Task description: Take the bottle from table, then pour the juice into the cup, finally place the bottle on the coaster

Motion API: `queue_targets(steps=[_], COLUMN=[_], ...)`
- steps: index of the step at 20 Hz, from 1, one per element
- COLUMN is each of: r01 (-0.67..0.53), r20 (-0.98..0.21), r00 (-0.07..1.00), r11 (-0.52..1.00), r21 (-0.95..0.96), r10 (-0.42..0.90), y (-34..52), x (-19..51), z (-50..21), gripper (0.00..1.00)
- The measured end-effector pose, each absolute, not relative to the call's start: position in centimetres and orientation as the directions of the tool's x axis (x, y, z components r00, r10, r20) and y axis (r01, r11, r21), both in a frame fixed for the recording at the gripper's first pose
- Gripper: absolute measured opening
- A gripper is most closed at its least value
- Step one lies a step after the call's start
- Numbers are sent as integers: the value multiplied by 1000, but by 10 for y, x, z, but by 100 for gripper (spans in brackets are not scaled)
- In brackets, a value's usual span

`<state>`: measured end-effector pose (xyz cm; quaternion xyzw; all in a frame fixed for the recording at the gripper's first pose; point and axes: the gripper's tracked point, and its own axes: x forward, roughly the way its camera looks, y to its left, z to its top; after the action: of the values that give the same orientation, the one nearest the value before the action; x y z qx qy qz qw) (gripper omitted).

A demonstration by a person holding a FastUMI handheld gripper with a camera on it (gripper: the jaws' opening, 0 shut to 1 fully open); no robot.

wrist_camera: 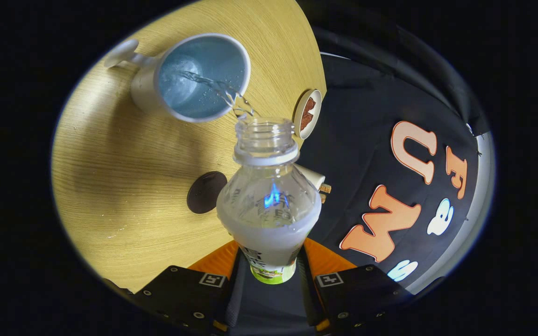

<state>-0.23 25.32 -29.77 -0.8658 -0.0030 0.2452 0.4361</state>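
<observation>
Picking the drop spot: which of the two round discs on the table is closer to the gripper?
The plain dark round disc, beside the clear plastic bottle the gripper is shut on. The white-rimmed disc with a brown centre lies farther off, at the table edge near the white cup.

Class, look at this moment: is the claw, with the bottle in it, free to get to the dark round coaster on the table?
Probably yes. The claw is shut on the bottle, pouring into the cup. The coaster lies bare on the table, with nothing between.
</observation>
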Motion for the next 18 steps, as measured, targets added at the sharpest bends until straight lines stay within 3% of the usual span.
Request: queue_targets(steps=[18], r01=[-189], r20=[-427], r00=[876], r11=[-657], r21=[-729], r10=[222], y=[260], x=[7], z=[-287], gripper=[56])
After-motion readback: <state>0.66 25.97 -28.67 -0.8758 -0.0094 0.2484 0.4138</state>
